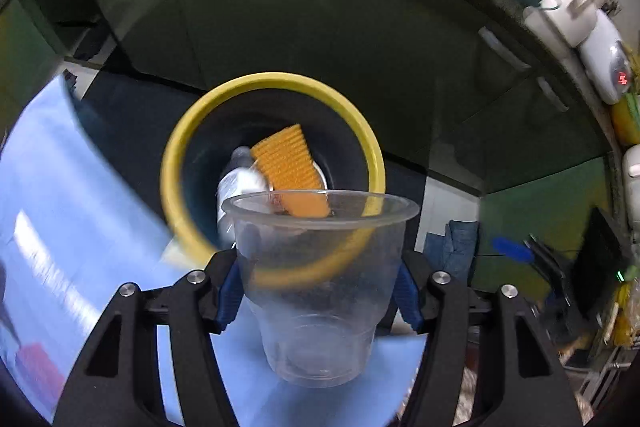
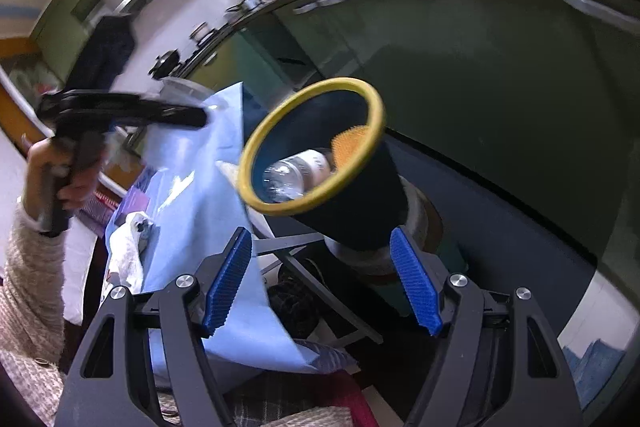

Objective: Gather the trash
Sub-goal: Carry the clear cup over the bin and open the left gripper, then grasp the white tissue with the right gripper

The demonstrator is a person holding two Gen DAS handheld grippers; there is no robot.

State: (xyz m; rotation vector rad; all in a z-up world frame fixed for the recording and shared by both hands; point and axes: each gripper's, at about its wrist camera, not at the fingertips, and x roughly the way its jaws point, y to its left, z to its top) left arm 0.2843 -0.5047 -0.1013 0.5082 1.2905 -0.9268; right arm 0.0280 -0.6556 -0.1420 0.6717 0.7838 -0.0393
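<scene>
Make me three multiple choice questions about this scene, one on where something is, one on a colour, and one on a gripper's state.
1. Where is the orange ridged paper cup?
A. inside the dark bin
B. on the blue cloth
C. in the right gripper

2. What colour is the rim of the dark bin?
A. red
B. yellow
C. white

3. What is the left gripper doing?
A. open, empty
B. shut on the clear plastic cup
C. shut on a bottle

Answers:
1 A, it leans inside the bin beside a clear plastic bottle.
2 B, a yellow ring tops the bin.
3 B, its blue pads press both sides of the clear plastic cup; the right gripper is open.
</scene>
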